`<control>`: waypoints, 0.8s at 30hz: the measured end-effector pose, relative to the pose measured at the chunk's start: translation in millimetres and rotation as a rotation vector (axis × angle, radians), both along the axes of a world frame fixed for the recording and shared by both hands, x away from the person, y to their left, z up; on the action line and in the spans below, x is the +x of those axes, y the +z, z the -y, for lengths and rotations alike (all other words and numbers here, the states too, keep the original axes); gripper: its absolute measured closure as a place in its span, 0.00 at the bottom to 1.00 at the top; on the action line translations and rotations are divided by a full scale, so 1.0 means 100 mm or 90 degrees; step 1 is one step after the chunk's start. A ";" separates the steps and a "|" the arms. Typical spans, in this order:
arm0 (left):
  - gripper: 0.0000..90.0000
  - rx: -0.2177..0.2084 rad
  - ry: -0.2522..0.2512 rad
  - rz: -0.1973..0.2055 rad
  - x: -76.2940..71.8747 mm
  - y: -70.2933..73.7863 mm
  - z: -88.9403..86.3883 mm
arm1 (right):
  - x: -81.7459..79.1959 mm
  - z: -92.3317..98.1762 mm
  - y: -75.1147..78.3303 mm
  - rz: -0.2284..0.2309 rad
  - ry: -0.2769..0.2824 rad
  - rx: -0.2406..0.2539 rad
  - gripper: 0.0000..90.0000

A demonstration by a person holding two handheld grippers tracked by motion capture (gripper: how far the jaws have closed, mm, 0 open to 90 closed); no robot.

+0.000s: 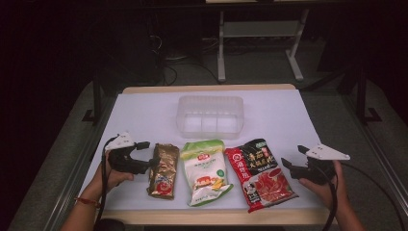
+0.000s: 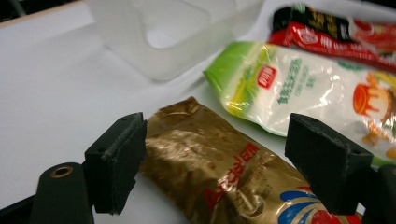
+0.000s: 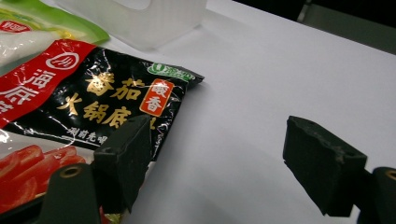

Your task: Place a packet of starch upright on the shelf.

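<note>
Three packets lie in a row near the table's front edge: a gold one [image 1: 163, 171], a green and white one [image 1: 206, 171] and a red and black one [image 1: 260, 173]. My left gripper [image 1: 148, 154] is open at the gold packet's left side. In the left gripper view, the gold packet [image 2: 215, 172] lies between the wide-apart jaws of the left gripper [image 2: 222, 168]. My right gripper [image 1: 294, 156] stands open just right of the red and black packet. In the right gripper view, one jaw of the right gripper [image 3: 223, 165] overlaps the red and black packet's [image 3: 93, 102] edge, with bare table between the jaws.
A clear plastic container [image 1: 210, 115] stands open behind the packets at mid-table, also seen as the container [image 2: 154, 42] and the container [image 3: 140, 18]. White table surface [image 1: 144, 115] lies free to both sides of it. Dark floor and desk legs lie beyond the far edge.
</note>
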State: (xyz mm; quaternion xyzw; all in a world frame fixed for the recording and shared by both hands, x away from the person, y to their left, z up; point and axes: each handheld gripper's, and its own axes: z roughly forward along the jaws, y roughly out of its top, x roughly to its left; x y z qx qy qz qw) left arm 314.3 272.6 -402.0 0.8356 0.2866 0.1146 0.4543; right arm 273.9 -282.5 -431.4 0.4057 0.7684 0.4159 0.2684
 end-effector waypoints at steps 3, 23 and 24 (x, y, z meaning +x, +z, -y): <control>0.23 0.018 -0.014 -0.014 0.02 -0.03 0.10 | 0.00 -0.02 0.00 -0.001 0.004 0.000 0.26; 0.20 0.047 -0.066 -0.113 0.39 -0.12 0.90 | 0.13 -0.15 -0.03 -0.022 0.046 -0.009 0.27; 0.19 0.067 -0.052 -0.108 0.42 -0.16 0.95 | 0.13 -0.16 -0.04 -0.026 0.050 -0.009 0.27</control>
